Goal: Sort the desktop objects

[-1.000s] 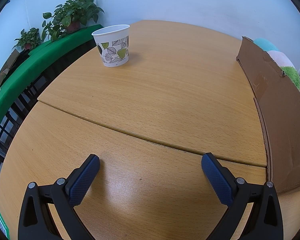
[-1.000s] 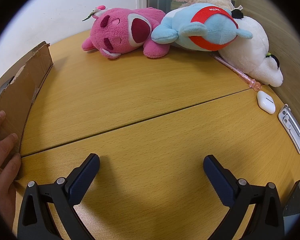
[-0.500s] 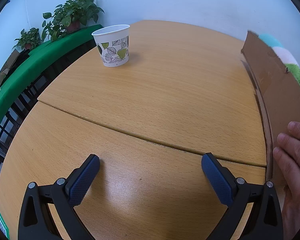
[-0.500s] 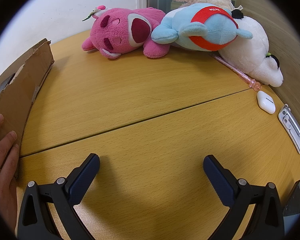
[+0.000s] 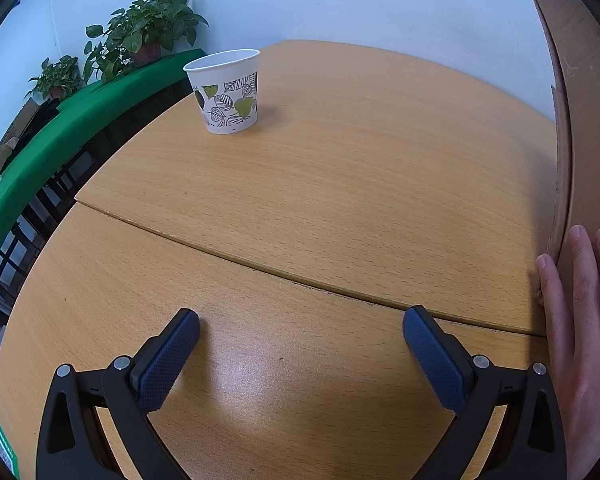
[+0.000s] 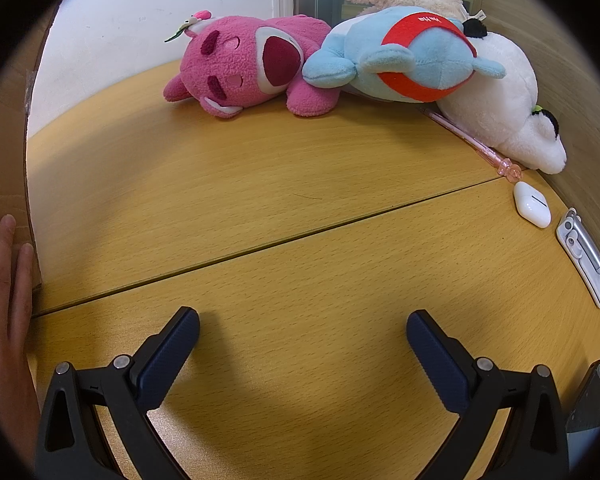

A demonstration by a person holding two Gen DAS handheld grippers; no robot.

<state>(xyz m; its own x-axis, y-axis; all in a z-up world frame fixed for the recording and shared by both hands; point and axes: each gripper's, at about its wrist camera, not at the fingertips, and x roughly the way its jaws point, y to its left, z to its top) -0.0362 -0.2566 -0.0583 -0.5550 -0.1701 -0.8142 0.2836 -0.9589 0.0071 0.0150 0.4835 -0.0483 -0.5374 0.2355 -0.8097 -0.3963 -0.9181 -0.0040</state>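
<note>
My left gripper [image 5: 300,324] is open and empty above the wooden table [image 5: 340,168]. A leaf-patterned paper cup [image 5: 226,90] stands upright far ahead to its left. My right gripper [image 6: 302,326] is open and empty. Far ahead of it lie a pink plush [image 6: 248,66], a blue and red plush [image 6: 408,58] and a white plush [image 6: 508,108]. A pink pen [image 6: 472,144], a white earbud case [image 6: 532,204] and a silver clip [image 6: 584,256] lie at the right. A cardboard box [image 5: 580,120] stands upright between the grippers, also at the left edge of the right wrist view [image 6: 4,152].
A bare hand [image 5: 588,320] presses flat on the box side, seen also in the right wrist view [image 6: 0,300]. A green-covered ledge [image 5: 60,128] with potted plants [image 5: 148,32] runs left of the table. A dark object [image 6: 588,400] lies at the right gripper's right.
The cardboard box has been raised and turned upright by the hand, hiding the toys behind it. The hand now shows beside both grippers. Neither gripper has moved.
</note>
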